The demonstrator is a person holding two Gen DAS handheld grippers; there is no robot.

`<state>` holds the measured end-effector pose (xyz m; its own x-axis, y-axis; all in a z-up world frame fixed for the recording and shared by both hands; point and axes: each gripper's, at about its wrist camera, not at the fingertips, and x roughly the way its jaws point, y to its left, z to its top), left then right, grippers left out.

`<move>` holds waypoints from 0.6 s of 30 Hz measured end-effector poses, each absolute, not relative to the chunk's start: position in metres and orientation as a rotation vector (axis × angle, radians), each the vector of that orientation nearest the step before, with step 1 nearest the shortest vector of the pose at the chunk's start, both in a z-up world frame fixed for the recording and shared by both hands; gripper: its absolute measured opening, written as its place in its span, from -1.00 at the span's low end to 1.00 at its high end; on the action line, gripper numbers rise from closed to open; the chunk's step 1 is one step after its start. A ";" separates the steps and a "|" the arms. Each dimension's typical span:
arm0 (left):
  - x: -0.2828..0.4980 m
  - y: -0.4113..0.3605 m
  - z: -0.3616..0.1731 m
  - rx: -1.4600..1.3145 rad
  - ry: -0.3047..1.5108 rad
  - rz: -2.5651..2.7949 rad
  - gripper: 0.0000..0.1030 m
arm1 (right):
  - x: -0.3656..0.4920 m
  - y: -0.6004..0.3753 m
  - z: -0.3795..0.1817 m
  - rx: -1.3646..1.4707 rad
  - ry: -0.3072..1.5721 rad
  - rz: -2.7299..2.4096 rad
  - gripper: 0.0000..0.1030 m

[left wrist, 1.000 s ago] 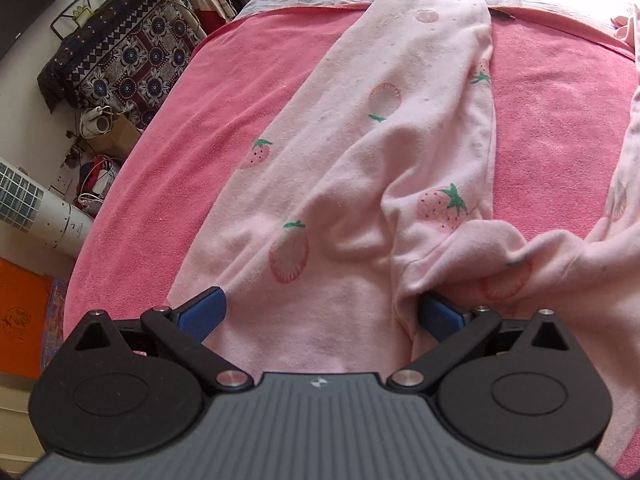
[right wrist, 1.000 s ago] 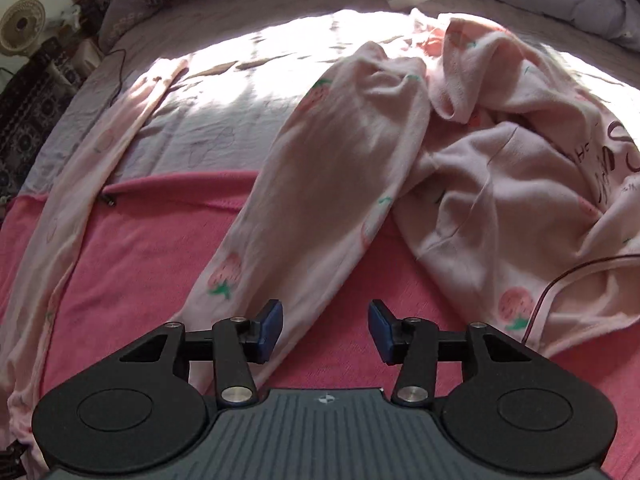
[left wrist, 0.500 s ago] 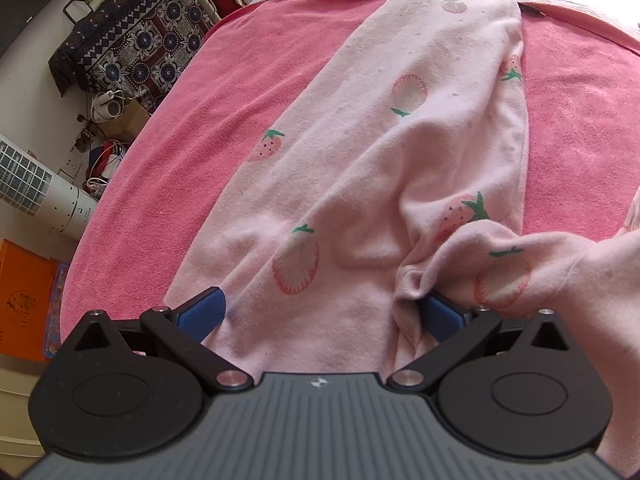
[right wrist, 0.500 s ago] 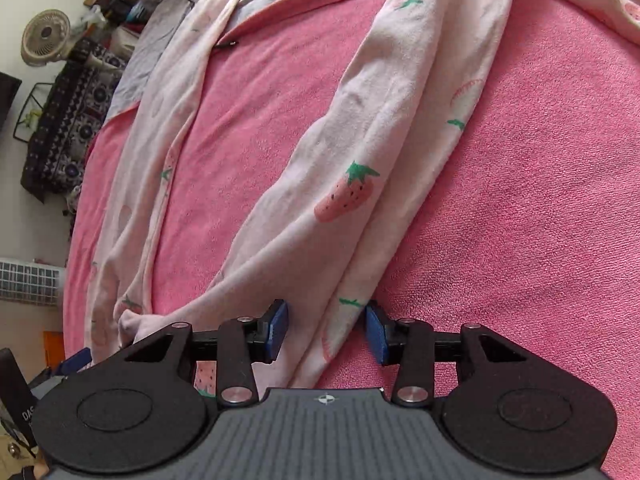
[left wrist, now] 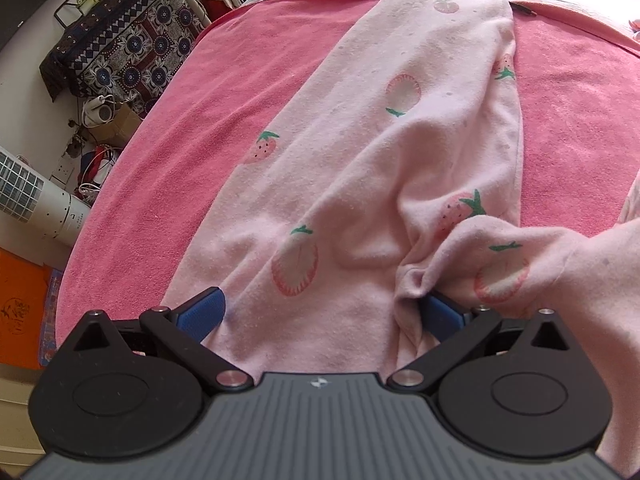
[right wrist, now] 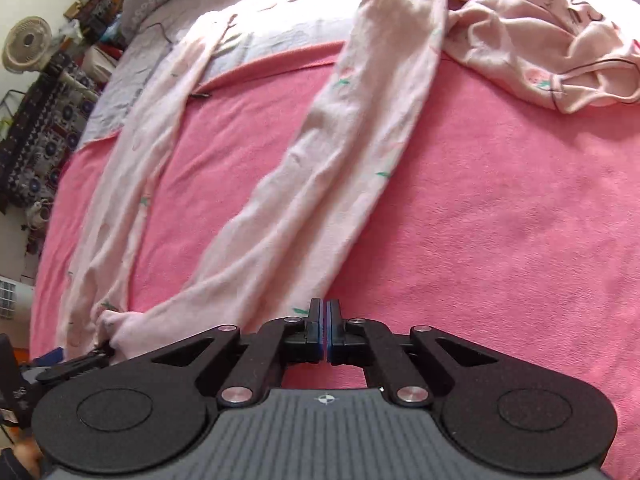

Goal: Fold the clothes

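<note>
Pants lie on the pink blanket, legs spread in a V from the waist end nearest the cameras. Far cuffs run off the blanket onto the grey sheet.

Right gripper: fingers pressed together at the waist edge of the right leg. Pads meet with almost no gap, and I can't tell if any fabric is pinched between them. Cloth touches the tips on the left side only. My read: it went for the outer waist corner and may have closed beside the hem.

Left gripper: fingers wide apart, waist end of the left leg lying between them. A bunched fold drapes over the right pad; the left pad sits at the cloth's outer edge. Nothing is clamped. Likely lined up on the opposite waist corner, so both ends of the waistband can be lifted together and one leg laid over the other.

Look of the pants: pale pink knit, slightly pilled, strawberry print with green leaves. The legs are mostly flat with long creases, and the crotch is rumpled into a ridge between the grippers. Thin and limp, so it will sag and slip if gripped shallowly.

A second pink garment sits crumpled at the blanket's far right edge, touching the right leg's cuff. Not folded yet.
</note>
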<state>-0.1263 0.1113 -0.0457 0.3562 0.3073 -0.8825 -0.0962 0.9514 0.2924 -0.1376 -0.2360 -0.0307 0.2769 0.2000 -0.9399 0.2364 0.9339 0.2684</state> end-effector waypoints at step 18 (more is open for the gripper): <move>-0.130 0.120 -0.042 0.208 1.153 0.213 1.00 | -0.129 -0.179 -0.074 0.664 1.331 0.218 -0.85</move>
